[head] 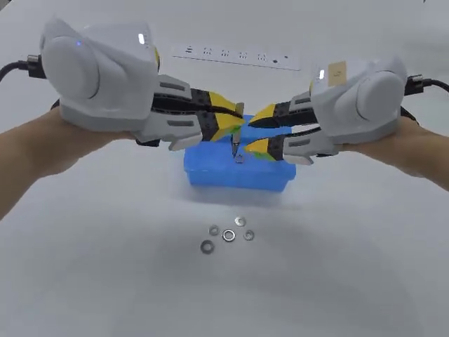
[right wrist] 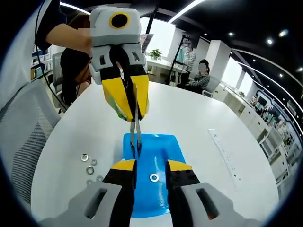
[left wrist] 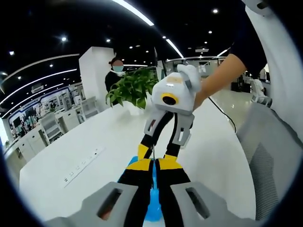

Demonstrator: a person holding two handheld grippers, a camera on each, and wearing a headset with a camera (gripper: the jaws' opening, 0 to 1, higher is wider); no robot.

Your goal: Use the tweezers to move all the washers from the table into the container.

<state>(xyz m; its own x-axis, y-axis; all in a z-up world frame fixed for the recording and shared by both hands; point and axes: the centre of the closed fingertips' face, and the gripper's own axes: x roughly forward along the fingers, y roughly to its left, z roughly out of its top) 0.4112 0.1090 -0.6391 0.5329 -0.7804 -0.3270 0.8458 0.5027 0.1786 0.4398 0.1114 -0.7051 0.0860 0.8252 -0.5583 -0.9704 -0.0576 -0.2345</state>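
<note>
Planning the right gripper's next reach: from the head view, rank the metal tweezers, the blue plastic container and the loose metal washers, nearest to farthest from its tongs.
1. Metal tweezers, beside the right gripper, held by the left gripper.
2. Blue plastic container, just below.
3. Loose metal washers, on the white table, in front of the container.

Left gripper (head: 233, 125): jaws clamped on tweezers (head: 235, 146), pointing inward.
Right gripper (head: 250, 133): jaws apart, facing the left gripper, tips close.
</note>
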